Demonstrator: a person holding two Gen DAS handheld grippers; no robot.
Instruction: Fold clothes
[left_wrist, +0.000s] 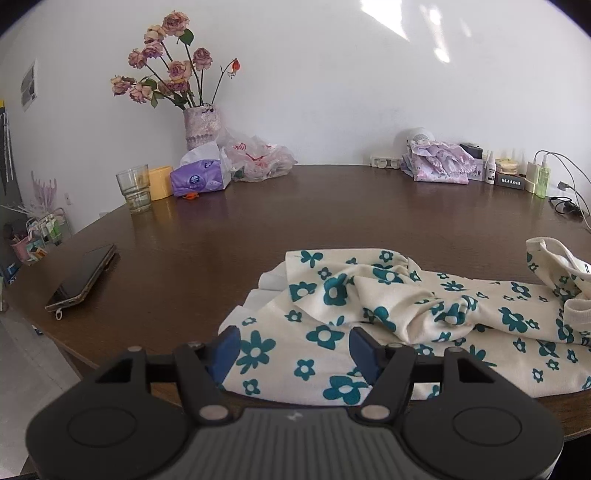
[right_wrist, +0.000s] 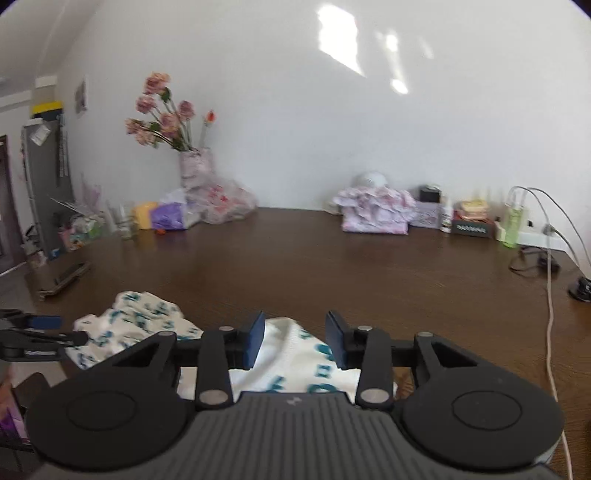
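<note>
A cream garment with teal flowers (left_wrist: 369, 314) lies crumpled on the near part of the dark wooden table (left_wrist: 295, 214); its ribbed cuff shows at the right. My left gripper (left_wrist: 294, 343) hovers over the garment's near left part, blue pads wide apart, nothing pinched. In the right wrist view the same garment (right_wrist: 147, 321) lies low in the picture, and a white fold of it (right_wrist: 291, 354) shows between and under my right gripper (right_wrist: 295, 334). Its jaws stand apart and the pads do not press the cloth. The left gripper's blue fingertip (right_wrist: 44, 322) appears at the left edge.
A phone (left_wrist: 83, 277) lies at the table's left edge. Along the back stand a vase of roses (left_wrist: 201, 127), a glass (left_wrist: 135, 188), a tissue pack (left_wrist: 201, 179), a plastic bag (left_wrist: 262, 157), folded lilac cloth (left_wrist: 439, 166), bottles and cables (right_wrist: 550, 295) at the right.
</note>
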